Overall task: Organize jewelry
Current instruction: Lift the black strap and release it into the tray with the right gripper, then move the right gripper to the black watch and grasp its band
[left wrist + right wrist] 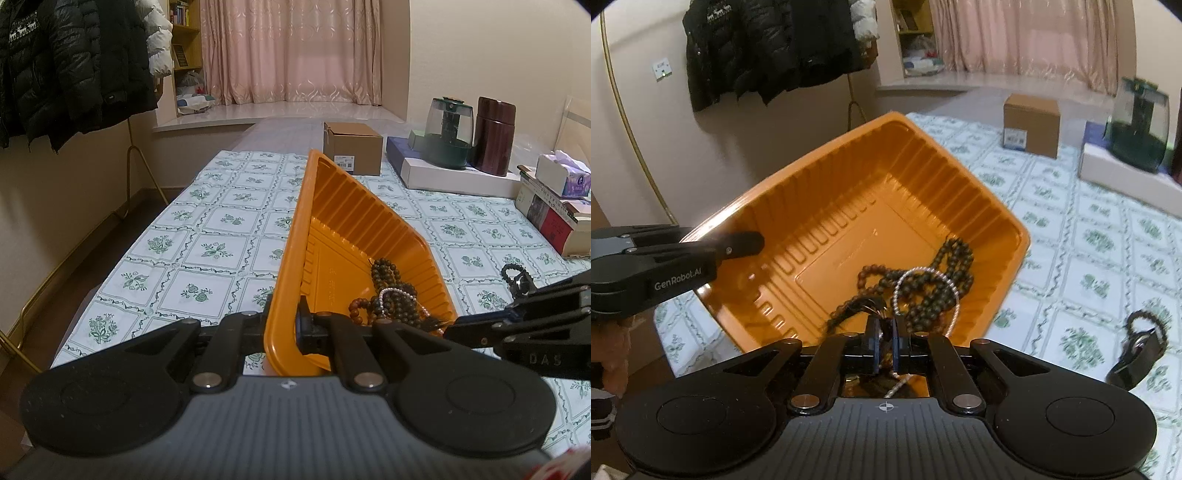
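An orange plastic tray is tilted up over the table, also in the right wrist view. My left gripper is shut on the tray's near rim. Dark bead strands and a silver bead bracelet lie in the tray's low corner. My right gripper is shut on a tasselled strand of dark beads at the tray's edge; a silvery cord runs between its pads. A black bead bracelet with a dark tag lies on the tablecloth to the right, also seen in the left wrist view.
A floral tablecloth covers the table. A cardboard box, a green jar, a brown canister, a white box, tissues and books stand at the back right. Jackets hang left.
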The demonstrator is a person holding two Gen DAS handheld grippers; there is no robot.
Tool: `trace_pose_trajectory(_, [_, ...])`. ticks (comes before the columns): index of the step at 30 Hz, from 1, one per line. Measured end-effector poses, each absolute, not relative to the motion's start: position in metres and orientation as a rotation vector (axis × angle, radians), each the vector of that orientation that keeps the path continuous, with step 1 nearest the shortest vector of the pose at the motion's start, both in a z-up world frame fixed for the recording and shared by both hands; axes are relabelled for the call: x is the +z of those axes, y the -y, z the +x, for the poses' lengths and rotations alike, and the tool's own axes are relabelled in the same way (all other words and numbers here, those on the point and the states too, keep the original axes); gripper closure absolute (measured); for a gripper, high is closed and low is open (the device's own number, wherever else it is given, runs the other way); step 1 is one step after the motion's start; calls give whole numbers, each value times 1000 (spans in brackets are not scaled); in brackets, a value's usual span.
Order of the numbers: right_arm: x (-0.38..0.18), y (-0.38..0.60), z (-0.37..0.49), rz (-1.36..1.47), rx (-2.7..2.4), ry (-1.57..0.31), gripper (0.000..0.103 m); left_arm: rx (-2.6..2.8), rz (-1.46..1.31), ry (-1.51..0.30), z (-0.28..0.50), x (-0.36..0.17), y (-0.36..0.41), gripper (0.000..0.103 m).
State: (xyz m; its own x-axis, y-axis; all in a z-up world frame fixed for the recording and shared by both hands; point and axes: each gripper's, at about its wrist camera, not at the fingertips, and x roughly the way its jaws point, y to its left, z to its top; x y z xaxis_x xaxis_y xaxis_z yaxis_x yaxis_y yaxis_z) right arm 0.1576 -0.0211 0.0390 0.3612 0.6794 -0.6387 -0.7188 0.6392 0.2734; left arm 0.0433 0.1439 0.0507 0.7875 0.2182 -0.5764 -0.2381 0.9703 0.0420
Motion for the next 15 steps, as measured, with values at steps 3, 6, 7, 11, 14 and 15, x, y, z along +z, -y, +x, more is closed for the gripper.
trace_pose_trajectory(3, [41,30,161,-10,879,-781,75,246,-33,-616,43,51,-144,95])
trace_pose_trajectory(6, [45,42,162,12,834,-757,71,245,-33,-614,43,51,-144,95])
trace_pose_trajectory(7, [46,50,163,24,813,-751,71,246,-31,-615,43,51,-143,95])
trace_pose_trajectory(11, [44,80,167,76,726,-748,71,245,-31,-615,44,51,-143,95])
trace_pose_trajectory(14, [38,105,167,101,650,-750,70,244,-27,-616,44,51,-143,95])
trace_pose_trajectory(15, [36,113,167,105,626,-751,69,244,-25,-616,44,51,-143,95])
